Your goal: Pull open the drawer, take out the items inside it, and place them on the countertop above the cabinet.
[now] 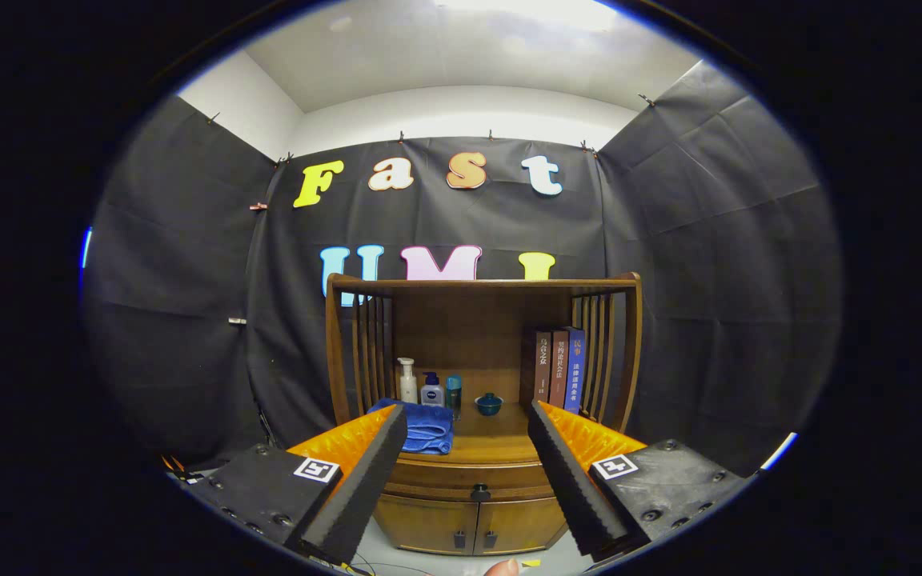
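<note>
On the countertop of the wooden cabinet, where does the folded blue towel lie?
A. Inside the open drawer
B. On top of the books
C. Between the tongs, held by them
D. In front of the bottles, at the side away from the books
D: the folded blue towel lies just before the bottles, across the countertop from the books; the tongs are open, holding nothing.

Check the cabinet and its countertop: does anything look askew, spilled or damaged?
Nothing stands out. The drawer is shut, the bottles and books stand upright, and the towel lies folded on the countertop. The gripper is open, short of the cabinet.
</note>
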The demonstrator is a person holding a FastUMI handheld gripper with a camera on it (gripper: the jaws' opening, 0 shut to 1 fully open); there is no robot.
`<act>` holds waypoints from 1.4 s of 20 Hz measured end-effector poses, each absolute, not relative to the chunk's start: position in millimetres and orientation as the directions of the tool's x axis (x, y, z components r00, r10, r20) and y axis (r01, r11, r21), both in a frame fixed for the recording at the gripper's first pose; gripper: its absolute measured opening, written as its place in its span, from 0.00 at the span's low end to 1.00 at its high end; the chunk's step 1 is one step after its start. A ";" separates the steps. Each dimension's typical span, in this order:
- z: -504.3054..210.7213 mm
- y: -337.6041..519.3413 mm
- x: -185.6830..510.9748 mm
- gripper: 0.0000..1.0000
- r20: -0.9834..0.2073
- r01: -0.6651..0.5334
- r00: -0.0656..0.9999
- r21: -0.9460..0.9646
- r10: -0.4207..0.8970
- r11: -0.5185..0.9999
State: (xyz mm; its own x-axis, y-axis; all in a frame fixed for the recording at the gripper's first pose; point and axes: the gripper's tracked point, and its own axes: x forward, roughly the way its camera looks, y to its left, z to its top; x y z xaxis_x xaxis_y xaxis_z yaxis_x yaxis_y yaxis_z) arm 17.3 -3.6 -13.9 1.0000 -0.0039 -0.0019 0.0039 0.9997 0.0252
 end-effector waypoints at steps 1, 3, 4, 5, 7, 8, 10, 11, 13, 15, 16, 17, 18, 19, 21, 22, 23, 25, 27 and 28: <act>-16.6 -1.0 23.8 0.99 -0.004 -0.009 1.000 0.038 0.010 0.999; -25.1 -4.4 37.1 0.99 -0.001 -0.013 1.000 0.052 0.013 0.999; -29.8 -6.1 48.1 0.99 0.003 -0.012 1.000 0.054 0.012 0.998; -36.2 -6.7 58.8 0.99 0.002 -0.012 1.000 0.051 0.012 0.999; -55.6 -8.3 79.7 0.99 -0.009 -0.018 1.000 0.034 0.018 0.999; -67.9 -12.6 90.6 0.99 -0.018 -0.012 1.000 0.027 0.013 1.000; -86.7 -18.6 107.9 0.99 -0.029 0.000 1.000 0.018 0.001 1.000; -98.1 -22.0 112.0 0.99 -0.031 0.005 0.999 0.016 -0.005 1.000; -120.8 -26.1 128.1 0.99 -0.038 0.013 0.999 0.010 -0.012 1.000; -147.9 -32.7 138.5 0.99 -0.056 0.031 0.998 0.013 -0.031 0.999; -160.2 -34.7 142.6 0.99 -0.061 0.039 0.997 0.017 -0.038 0.999; -173.2 -36.5 146.7 0.99 -0.071 0.042 0.997 0.021 -0.040 0.999; -187.9 -38.0 150.8 0.99 -0.080 0.043 0.996 0.023 -0.041 0.999; -203.0 -39.4 154.5 0.99 -0.093 0.045 0.995 0.021 -0.043 0.999; -234.8 -41.7 160.2 0.99 -0.121 0.039 0.992 0.015 -0.037 0.999; -249.8 -43.5 163.5 0.99 -0.137 0.041 0.990 0.013 -0.039 0.999; -264.9 -46.2 166.6 0.99 -0.153 0.044 0.987 0.011 -0.042 0.999; -292.8 -49.8 170.4 0.99 -0.174 0.053 0.984 0.024 -0.048 0.998; -315.8 -49.7 178.0 0.99 -0.200 0.056 0.979 0.030 -0.049 0.998; -328.3 -50.4 181.3 0.99 -0.222 0.059 0.974 0.029 -0.051 0.998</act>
State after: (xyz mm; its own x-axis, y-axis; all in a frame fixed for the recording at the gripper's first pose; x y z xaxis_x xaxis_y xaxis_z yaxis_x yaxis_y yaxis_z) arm 181.3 -50.4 -328.3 0.9737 -0.0509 -0.2222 0.0587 0.9979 0.0288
